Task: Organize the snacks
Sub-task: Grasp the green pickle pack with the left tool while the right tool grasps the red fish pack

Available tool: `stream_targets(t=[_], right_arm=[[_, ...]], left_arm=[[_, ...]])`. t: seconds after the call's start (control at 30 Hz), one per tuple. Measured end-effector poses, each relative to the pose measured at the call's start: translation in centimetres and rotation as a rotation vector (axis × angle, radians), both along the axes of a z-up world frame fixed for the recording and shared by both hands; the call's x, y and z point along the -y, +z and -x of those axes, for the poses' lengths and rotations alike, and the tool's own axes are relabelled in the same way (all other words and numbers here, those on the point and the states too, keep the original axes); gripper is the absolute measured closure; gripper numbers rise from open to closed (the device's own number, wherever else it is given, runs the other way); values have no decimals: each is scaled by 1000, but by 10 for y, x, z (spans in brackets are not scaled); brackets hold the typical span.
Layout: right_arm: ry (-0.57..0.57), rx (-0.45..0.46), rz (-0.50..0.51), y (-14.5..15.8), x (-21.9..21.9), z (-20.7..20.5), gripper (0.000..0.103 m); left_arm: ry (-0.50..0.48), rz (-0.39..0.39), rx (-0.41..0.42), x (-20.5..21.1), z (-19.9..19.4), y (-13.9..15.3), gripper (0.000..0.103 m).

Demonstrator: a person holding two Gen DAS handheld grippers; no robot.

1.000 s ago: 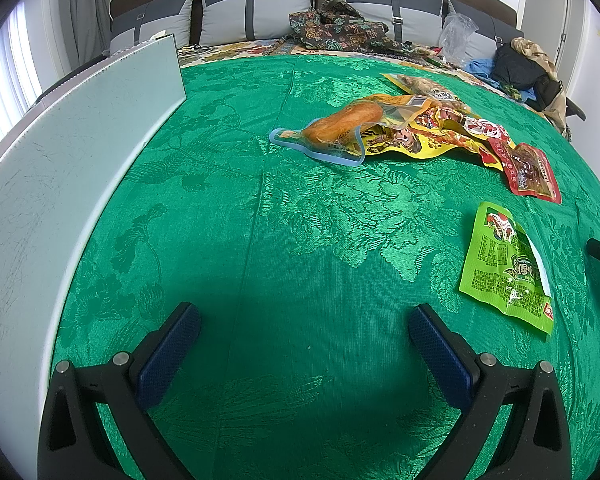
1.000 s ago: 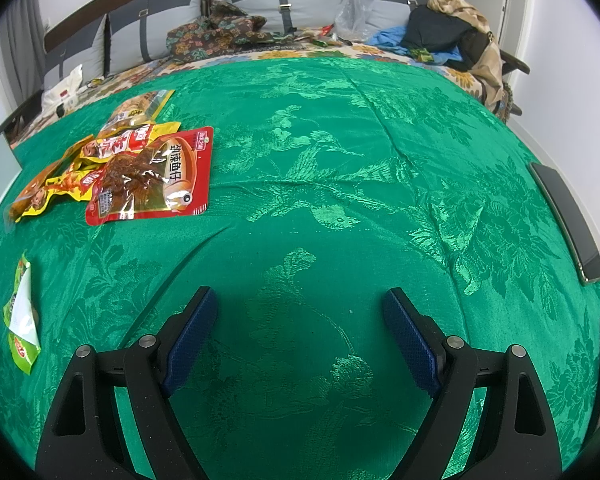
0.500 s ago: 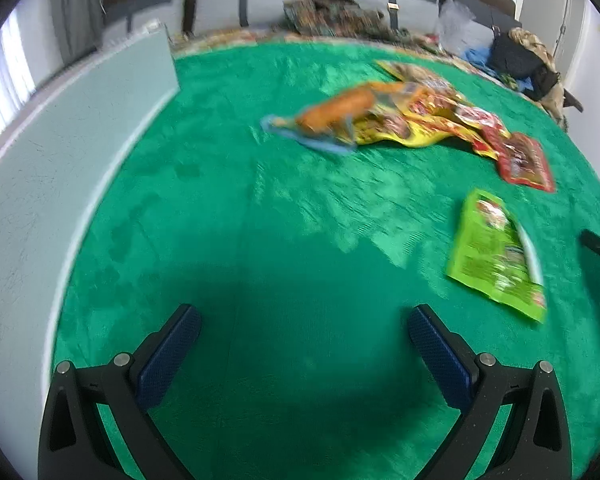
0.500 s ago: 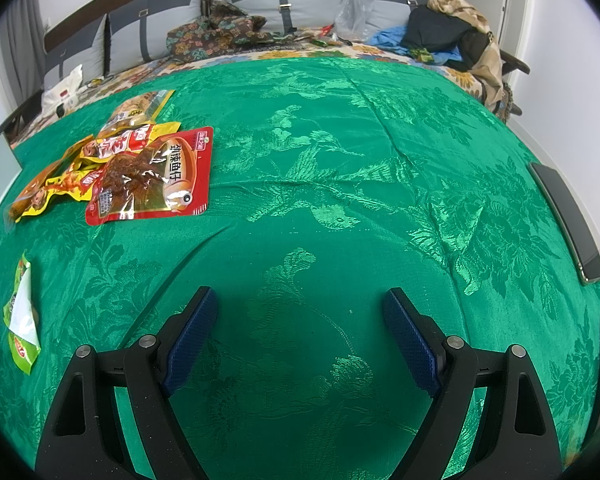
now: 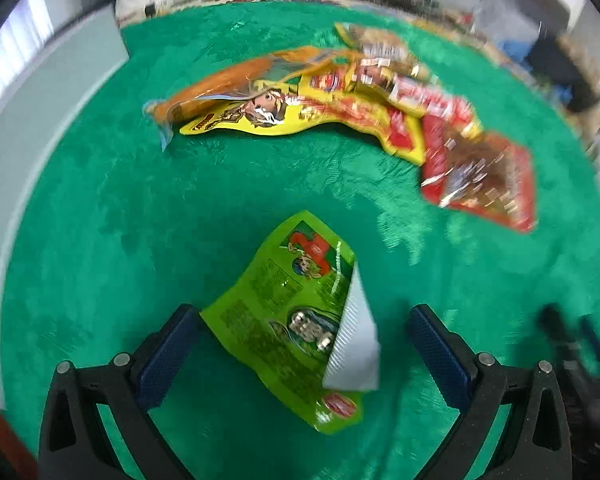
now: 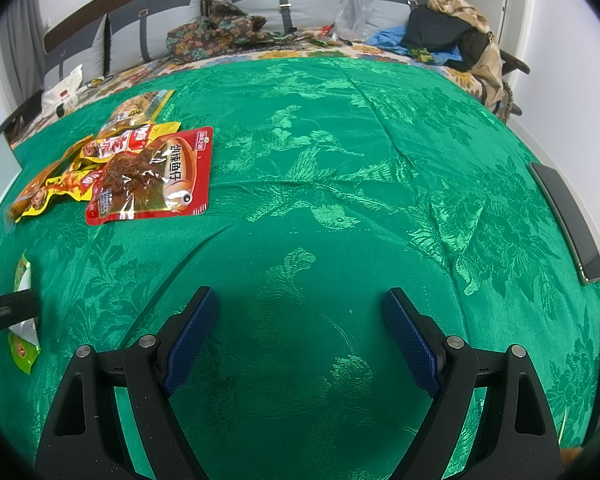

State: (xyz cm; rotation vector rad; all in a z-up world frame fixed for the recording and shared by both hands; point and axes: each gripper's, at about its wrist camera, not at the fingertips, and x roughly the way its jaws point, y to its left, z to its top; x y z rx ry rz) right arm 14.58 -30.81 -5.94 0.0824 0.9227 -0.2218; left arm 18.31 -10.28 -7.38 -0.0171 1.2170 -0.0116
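A green snack packet point(image 5: 296, 320) lies flat on the green tablecloth point(image 5: 100, 220), right between the open jaws of my left gripper point(image 5: 304, 336). The packet's edge shows at the far left of the right wrist view point(image 6: 22, 336). A pile of snacks lies beyond it: an orange packet point(image 5: 228, 80), a yellow packet point(image 5: 268, 114) and a red packet point(image 5: 484, 176). The red packet point(image 6: 152, 178) and yellow ones point(image 6: 56, 184) also show in the right wrist view. My right gripper point(image 6: 300, 336) is open and empty over bare cloth.
A pale board point(image 5: 40, 120) runs along the table's left side. A dark phone point(image 6: 568, 220) lies at the right edge. A sofa with cushions point(image 6: 284, 4), clothes and bags stands behind the table.
My left gripper has swung right and forward, so the green packet now lies between its jaws. The view is blurred by motion. The right gripper has not moved.
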Motion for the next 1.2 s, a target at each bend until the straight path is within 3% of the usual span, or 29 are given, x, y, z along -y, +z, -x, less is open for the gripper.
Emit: stream_targets(t=[0.17,0.2,0.3,0.33,0.4,0.5,0.73,0.9,0.97,1.07,1.13,1.2], right_arm=[[0,0,0,0,1,0,15],[0,0,0,0,0,0,15],[0,0,0,0,1,-1,15],[0,0,0,-1,-1,0,15],[0,0,0,0,-2,1,15],[0,0,0,0,-1,0,15],[-1,0,0,-1,0,0,15],[3,-2,3,-1,-2,-6,15],[66,-5,-31,1,0,-13,15],[195,1,-209,15,7,-32,17],[197,-8,-307,29,17,-58,17],[152,-19,-481,30,32,-87,17]], left_arm=[[-56,9,19,-23,6,2,1],[-75,13,29,-29,9,4,7],[-155,14,89,-37,19,11,44],[-190,16,93,-37,21,12,49],[-274,20,95,-40,27,13,50],[-316,47,108,-49,33,15,51],[-266,168,114,-82,51,19,51],[-253,191,134,-103,74,22,51],[-257,194,142,-113,80,24,51],[-248,209,150,-124,84,24,51],[-228,233,148,-130,84,24,51],[-216,253,144,-134,83,25,51]])
